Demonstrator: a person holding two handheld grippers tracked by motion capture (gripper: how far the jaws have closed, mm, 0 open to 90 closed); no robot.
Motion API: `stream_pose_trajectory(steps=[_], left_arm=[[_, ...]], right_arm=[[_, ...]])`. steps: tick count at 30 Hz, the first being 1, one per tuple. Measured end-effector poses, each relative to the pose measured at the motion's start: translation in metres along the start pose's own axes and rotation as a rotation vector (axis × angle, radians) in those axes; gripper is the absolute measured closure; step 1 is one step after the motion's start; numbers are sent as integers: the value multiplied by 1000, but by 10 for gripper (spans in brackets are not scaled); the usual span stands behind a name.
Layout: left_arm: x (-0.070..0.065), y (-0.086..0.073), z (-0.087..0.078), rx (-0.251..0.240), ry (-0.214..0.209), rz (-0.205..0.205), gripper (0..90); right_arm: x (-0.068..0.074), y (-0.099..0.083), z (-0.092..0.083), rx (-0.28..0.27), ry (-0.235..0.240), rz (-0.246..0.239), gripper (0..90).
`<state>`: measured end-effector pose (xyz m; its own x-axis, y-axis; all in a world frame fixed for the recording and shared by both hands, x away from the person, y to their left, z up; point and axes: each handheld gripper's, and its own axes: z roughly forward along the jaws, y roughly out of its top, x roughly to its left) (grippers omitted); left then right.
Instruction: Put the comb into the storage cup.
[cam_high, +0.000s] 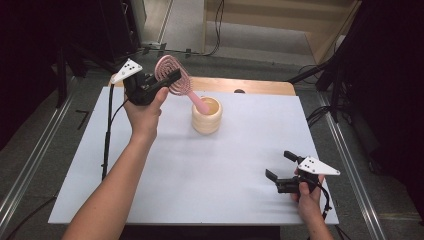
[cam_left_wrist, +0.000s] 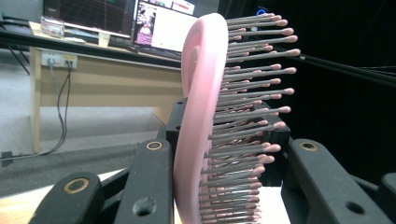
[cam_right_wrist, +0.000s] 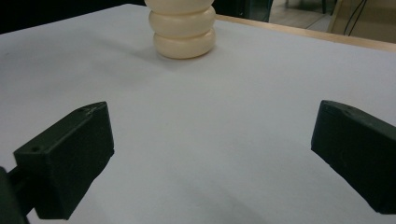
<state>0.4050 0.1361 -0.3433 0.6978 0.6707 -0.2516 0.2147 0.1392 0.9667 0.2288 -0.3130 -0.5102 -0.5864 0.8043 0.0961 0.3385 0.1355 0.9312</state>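
Left gripper (cam_high: 167, 82) is up near the far left corner of the table (cam_high: 150, 165), clamped across the head of the pink hairbrush (cam_high: 175, 80); in the left gripper view the jaws stand either side of the brush head (cam_left_wrist: 198, 130), one against its smooth back, the other in among the bristles (cam_left_wrist: 252, 116). The brush hangs tilted, its handle (cam_high: 200, 105) angling down to the mouth of the cream ribbed cup (cam_high: 207, 116), which stands toward the far edge, near the middle. I cannot tell whether the handle tip touches the rim or is already inside. Right gripper (cam_high: 281, 170) idles low by the near right corner, jaws wide with nothing between them, the cup (cam_right_wrist: 183, 30) well ahead of it. Handling, as I judge it: the brush is light, hard plastic, stiff in the frame; the bristle side gives and could let the head twist, so a hold on the rim or the handle would be surer. The cup looks light enough to tip if the handle nudges its lip.
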Motion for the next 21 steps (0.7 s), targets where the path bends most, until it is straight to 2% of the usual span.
stream_pose_trajectory(steps=[7, 13, 21], left_arm=[[-1, -3, 5, -24, 13, 19, 655], [-2, -7, 9, -22, 20, 40, 655], [-2, -15, 14, -7, 26, 48, 654]], right_arm=[[0, 0, 0, 1, -1, 2, 0], [0, 0, 0, 0, 1, 1, 0], [0, 0, 0, -1, 1, 0, 0]])
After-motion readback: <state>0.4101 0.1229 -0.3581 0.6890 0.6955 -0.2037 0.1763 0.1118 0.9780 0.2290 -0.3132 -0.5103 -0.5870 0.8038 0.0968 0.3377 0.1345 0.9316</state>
